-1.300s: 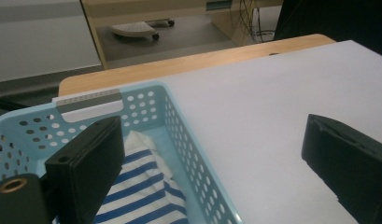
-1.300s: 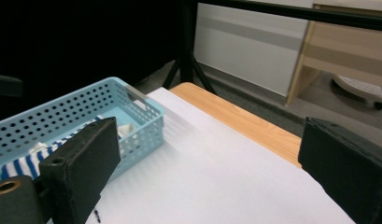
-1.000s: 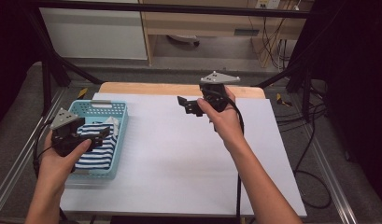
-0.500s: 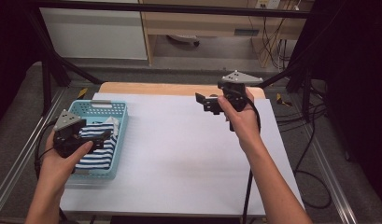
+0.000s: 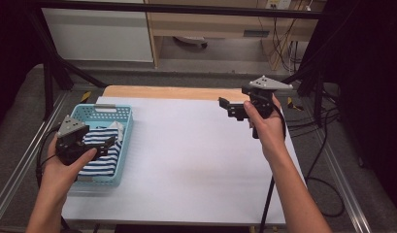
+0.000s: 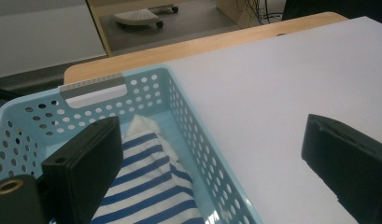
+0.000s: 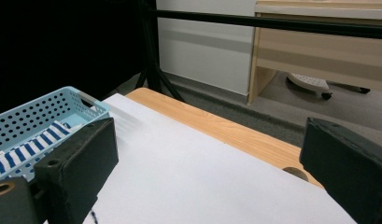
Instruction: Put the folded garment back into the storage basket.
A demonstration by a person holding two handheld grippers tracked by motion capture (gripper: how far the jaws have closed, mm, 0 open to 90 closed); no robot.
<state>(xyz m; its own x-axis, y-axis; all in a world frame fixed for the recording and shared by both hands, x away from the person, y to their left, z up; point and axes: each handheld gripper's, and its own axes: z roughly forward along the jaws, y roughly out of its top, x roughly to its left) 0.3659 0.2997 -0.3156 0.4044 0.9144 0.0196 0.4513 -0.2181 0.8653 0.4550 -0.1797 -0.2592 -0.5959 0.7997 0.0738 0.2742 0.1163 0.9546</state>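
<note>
From the high view, I held my left gripper [image 5: 105, 144] low over the blue perforated basket [image 5: 125, 127], its jaws apart and empty, poised just above the striped cloth [image 5: 100, 162] that lay folded inside. I judged that placing to be a readiness to reach in for the cloth. The cloth's long axis ran along the basket's length, away from me, under and ahead of that gripper. My right gripper [image 5: 227, 108] I held raised over the far right of the white surface [image 5: 186, 160], well apart from the basket, jaws spread and carrying nothing, probably kept out of the way.

In the left gripper view, my jaws stood wide, one over the basket [image 6: 188, 116] and one over the bare surface [image 6: 282, 79] beside it. The blue-and-white striped cloth [image 6: 146, 186] sat directly below the jaw over the basket, its stripes crossing its length.

In the right gripper view, my jaws were wide open above the surface [image 7: 188, 177]. The basket [image 7: 44, 114] with the cloth [image 7: 25, 149] lay off beyond the jaw on the view's left, far from any grasp.
</note>
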